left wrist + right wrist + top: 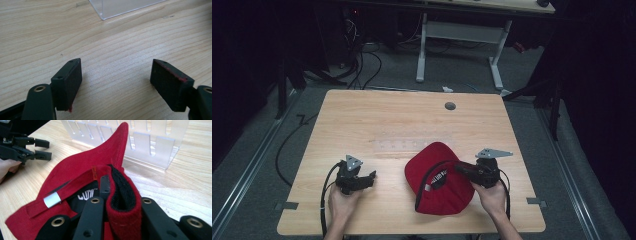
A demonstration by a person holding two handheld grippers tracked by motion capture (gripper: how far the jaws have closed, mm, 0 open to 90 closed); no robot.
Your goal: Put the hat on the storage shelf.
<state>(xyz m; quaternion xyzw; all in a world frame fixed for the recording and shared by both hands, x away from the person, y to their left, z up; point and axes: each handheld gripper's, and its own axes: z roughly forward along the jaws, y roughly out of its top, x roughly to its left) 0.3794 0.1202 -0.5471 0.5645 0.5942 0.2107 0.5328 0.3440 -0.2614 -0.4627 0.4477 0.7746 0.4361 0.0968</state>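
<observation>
Your right gripper has its fingers clamped tight on the rear edge of the red baseball cap, a fold of red cloth with its black inner band pinched between them. The cap lies upside down on the counter, its open side facing up and the brim pointing away from your fingers toward the clear acrylic rack, which stands just beyond it. The strap with the silver metal tip sits just to the left of your fingers in the right gripper view.

Your left gripper hovers low over bare wood, well apart from the cap. Its fingers stand wide open with nothing between them. A corner of the rack shows ahead of them.
</observation>
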